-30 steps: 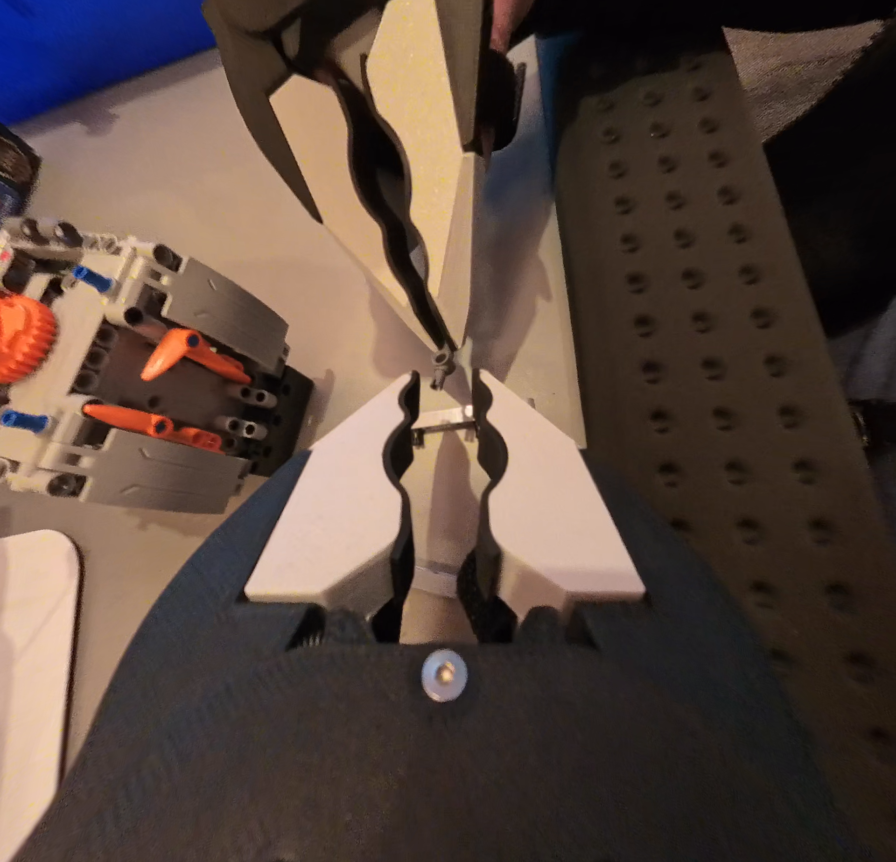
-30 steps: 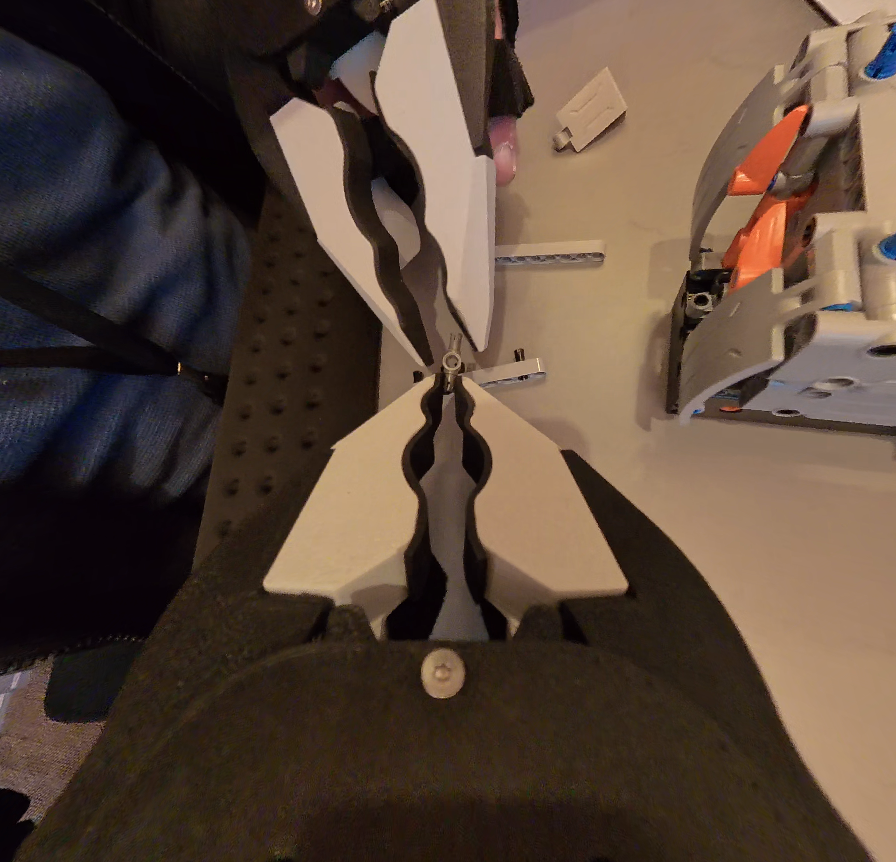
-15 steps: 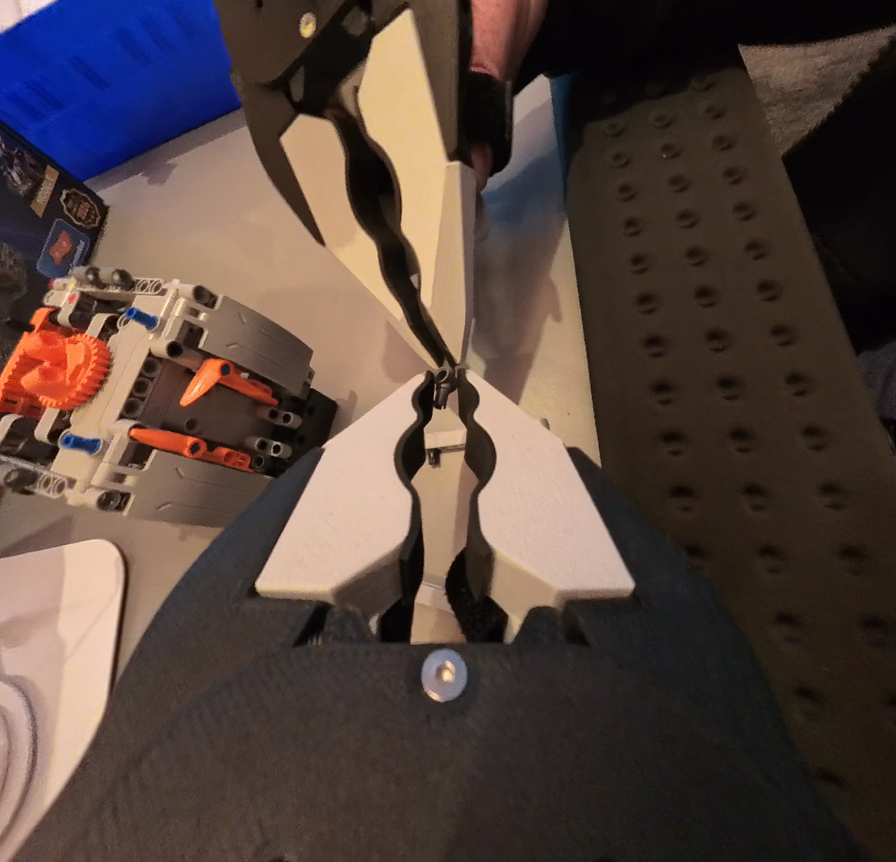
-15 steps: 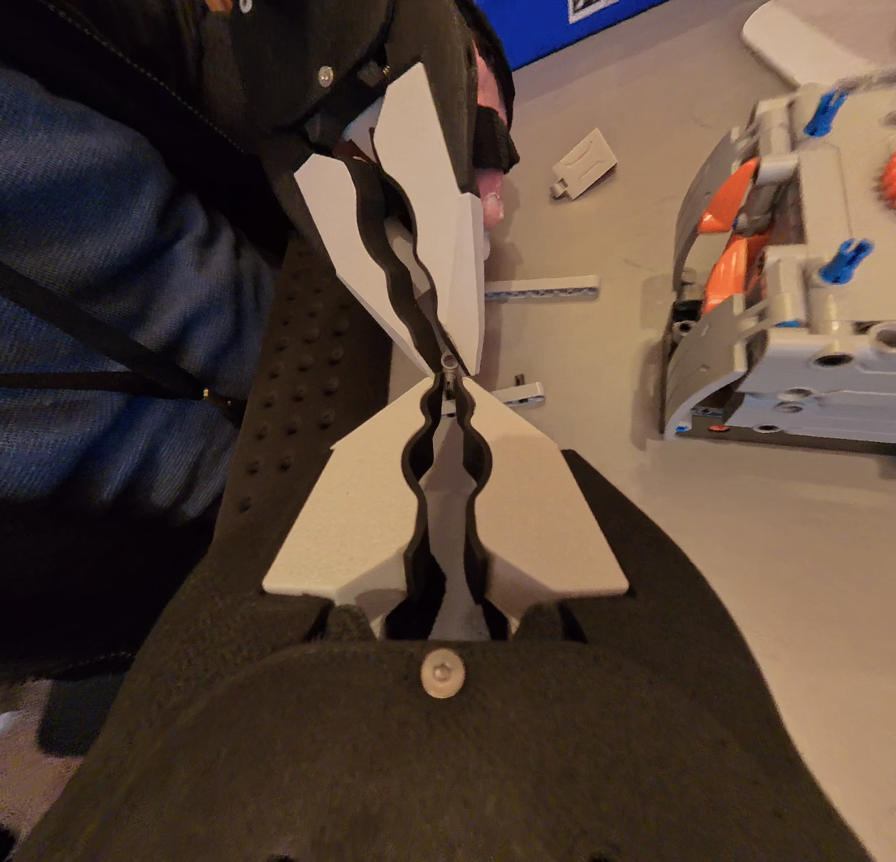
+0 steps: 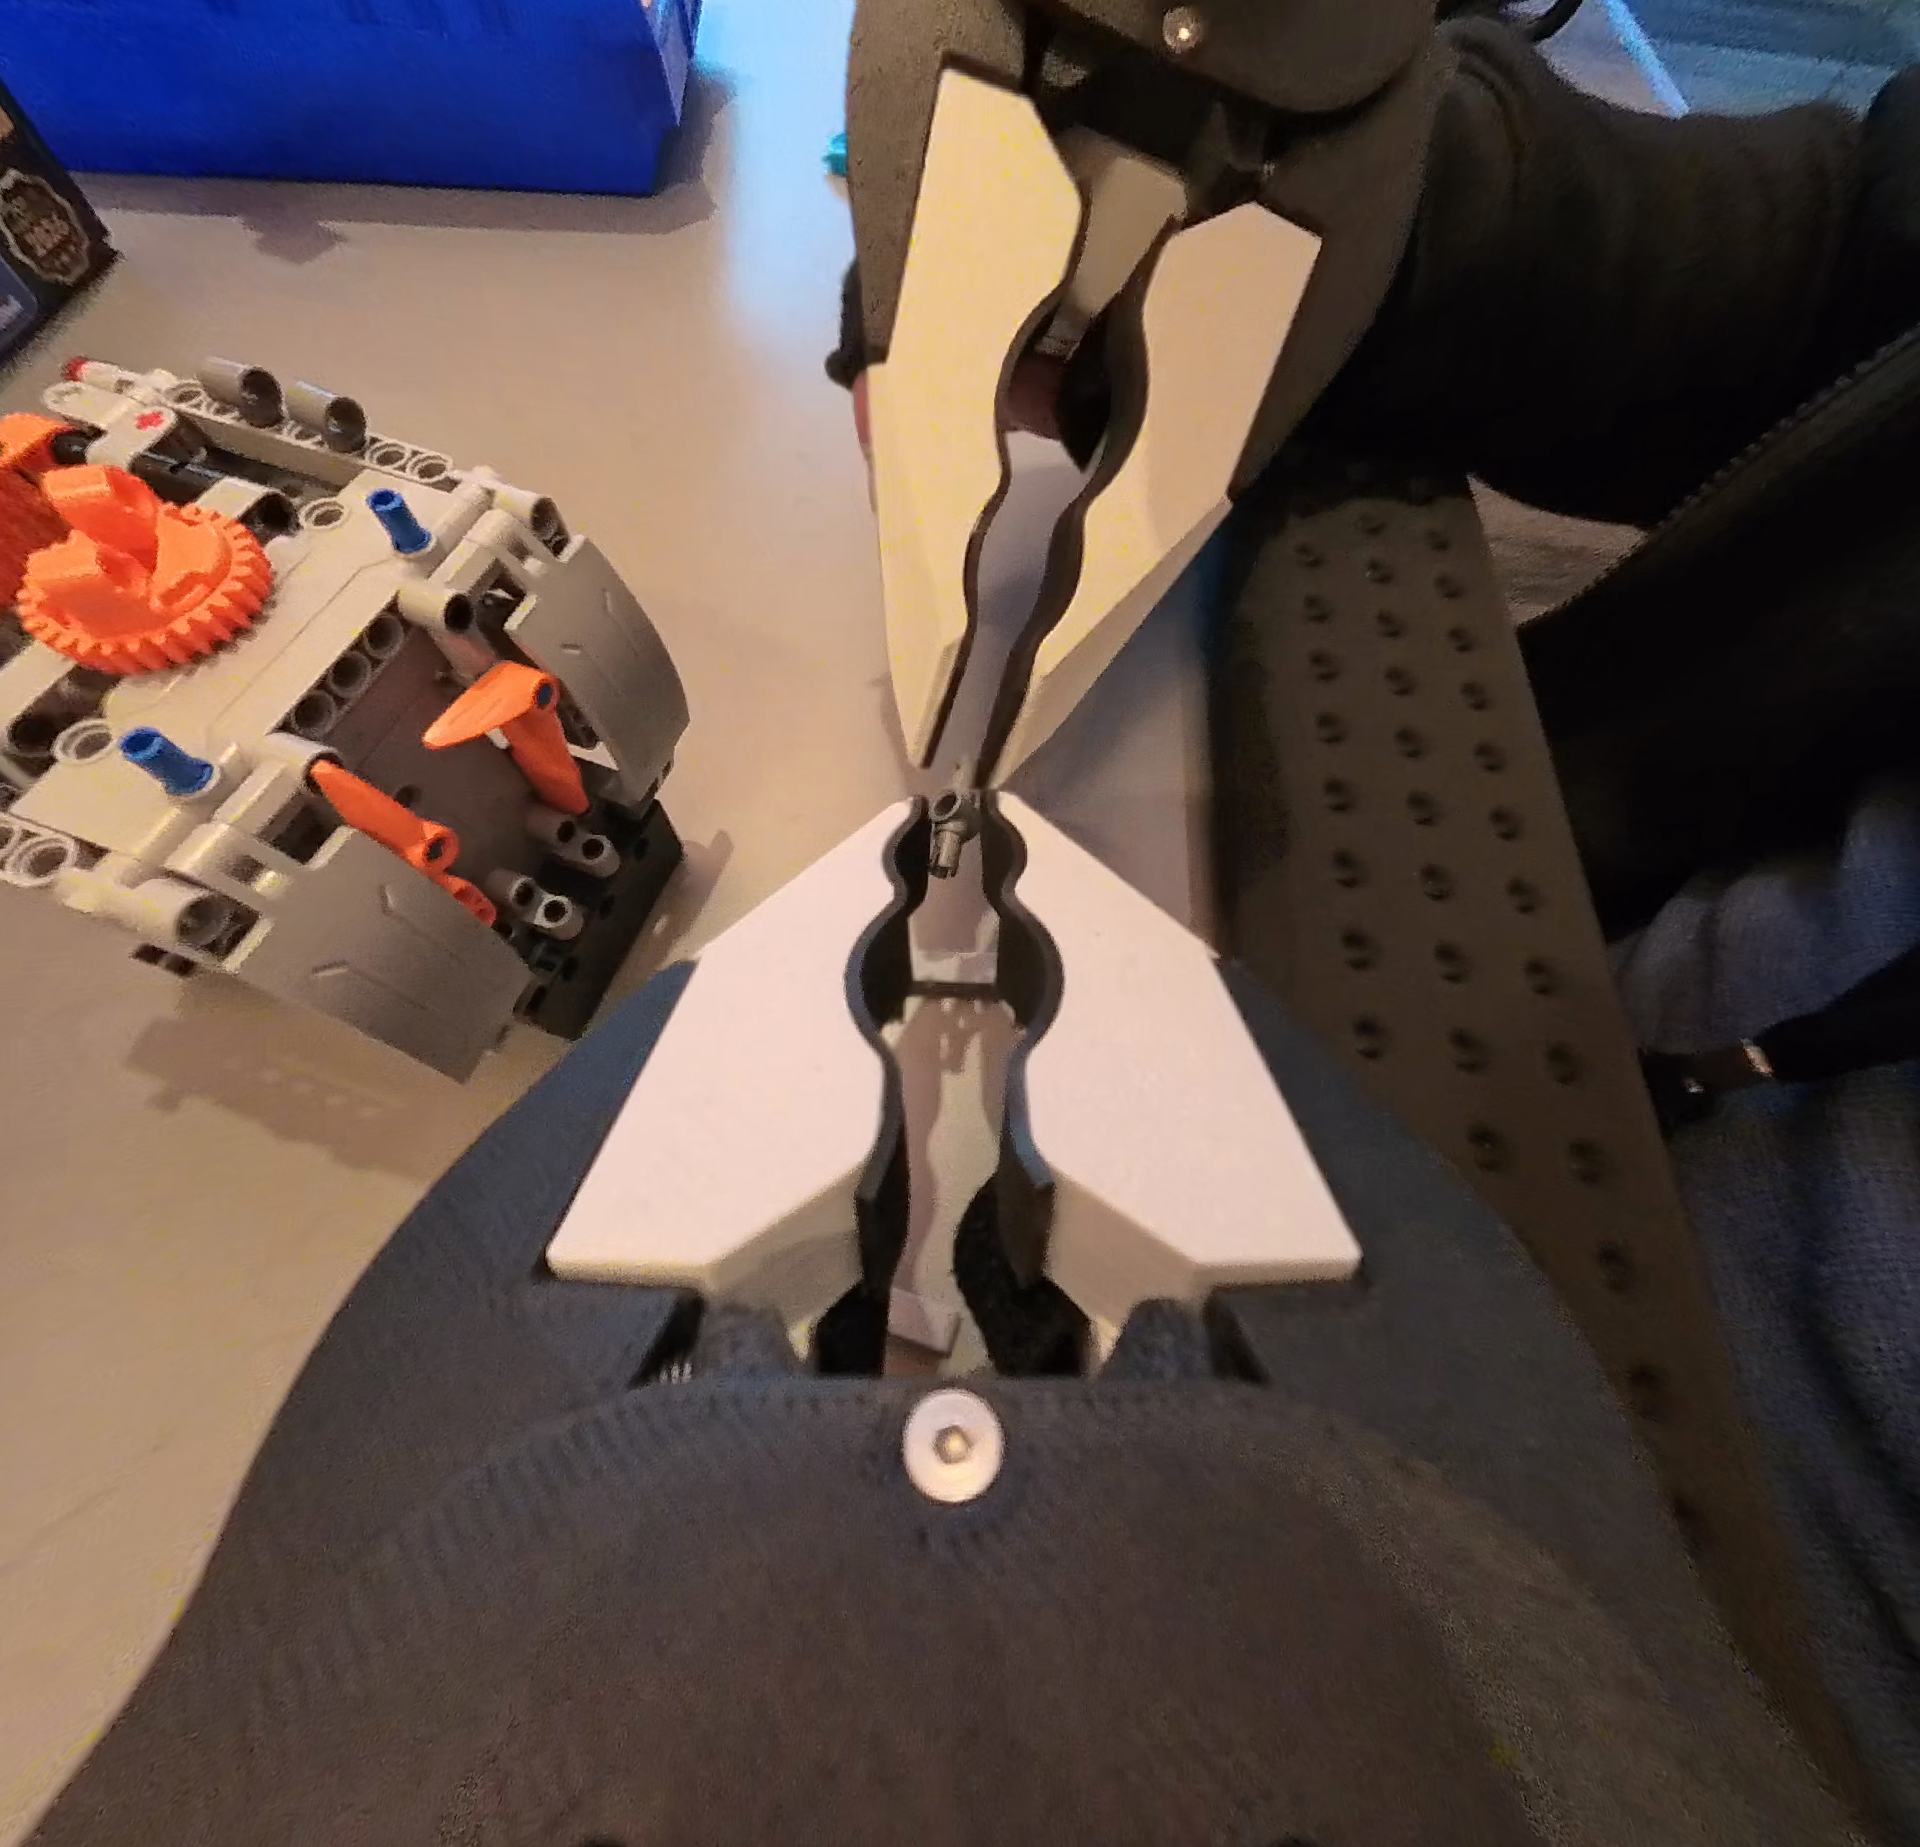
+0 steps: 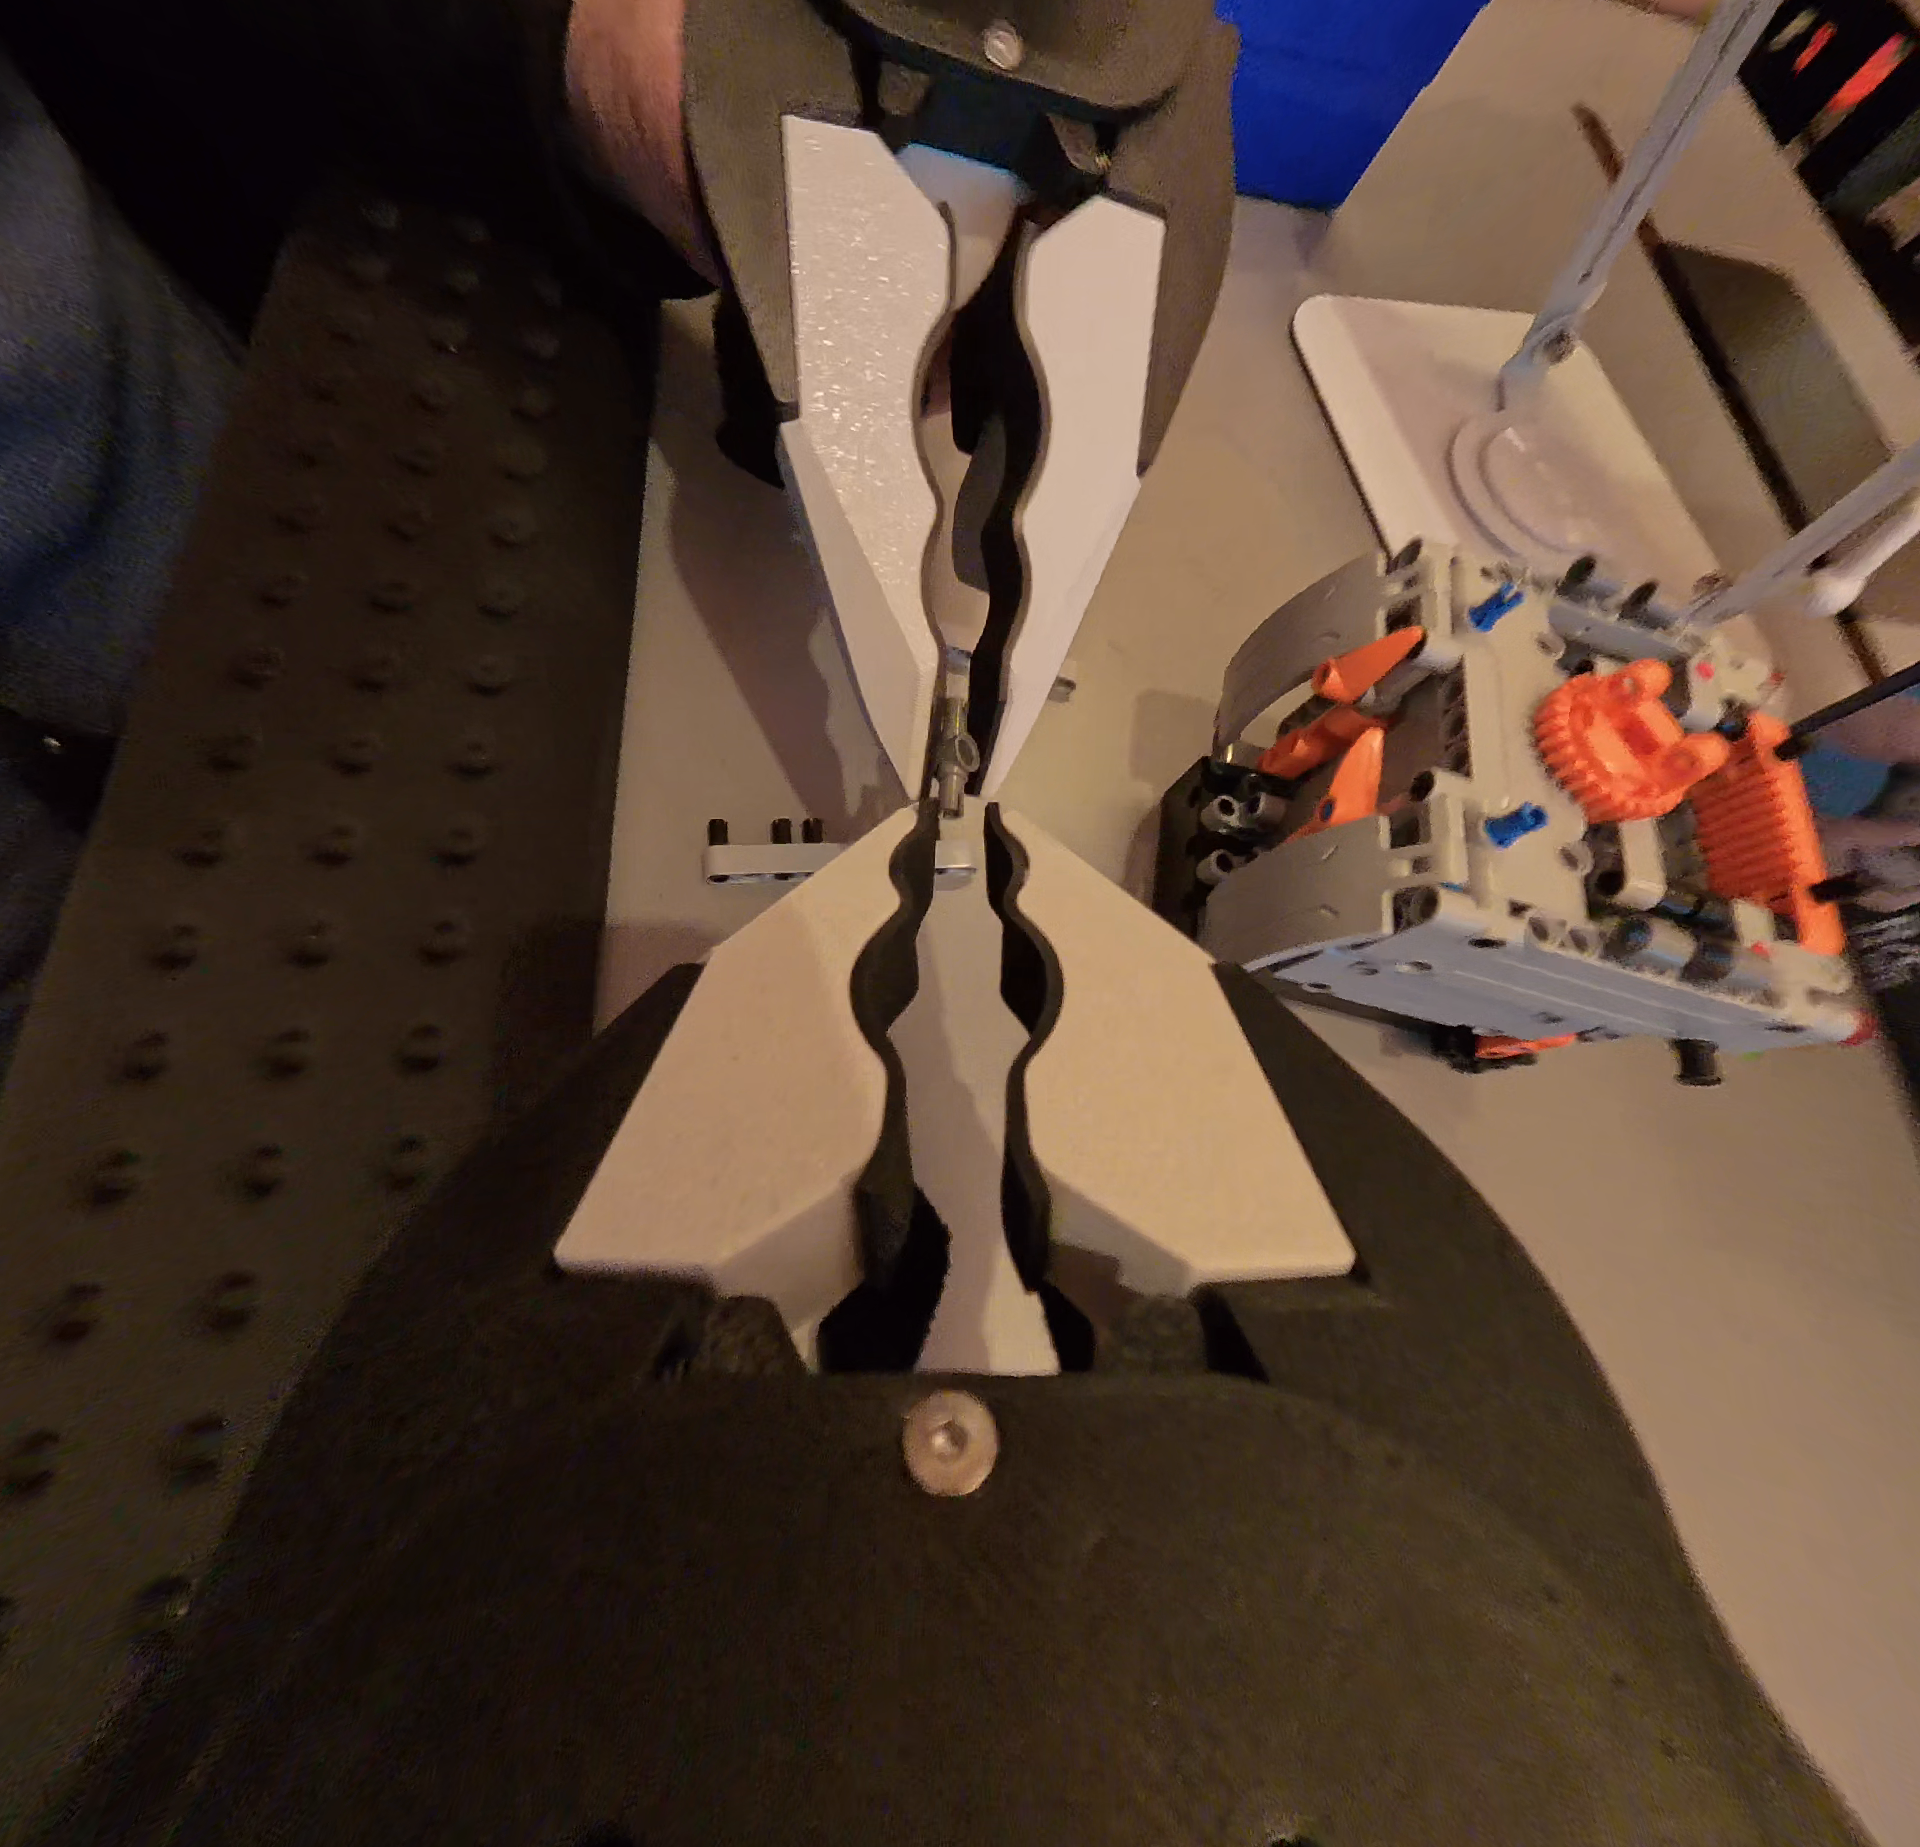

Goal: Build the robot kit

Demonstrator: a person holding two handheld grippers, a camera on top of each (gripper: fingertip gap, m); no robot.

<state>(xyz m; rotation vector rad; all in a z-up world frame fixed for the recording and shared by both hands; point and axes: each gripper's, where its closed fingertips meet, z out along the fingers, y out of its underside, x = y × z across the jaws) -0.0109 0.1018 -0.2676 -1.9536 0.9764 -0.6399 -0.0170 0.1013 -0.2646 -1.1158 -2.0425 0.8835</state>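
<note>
A small grey connector pin is pinched in the tips of my left gripper, which is shut on it above the table edge. In the right wrist view the pin sticks out of the left gripper toward my right gripper. The right gripper's tips stand slightly apart around the pin's free end and do not squeeze it. In the left wrist view the right gripper points tip to tip at the left one.
A grey, black and orange brick model stands on the grey table; it also shows in the right wrist view. A white beam with black pins lies under the grippers. A black dimpled mat, a blue box and a white lamp base are nearby. Left and right tips are no more than a few centimetres apart.
My left gripper closed on the pin that the right gripper held. The right gripper's tips have parted. Both grippers tilted and lifted, so more of the model and table shows.
</note>
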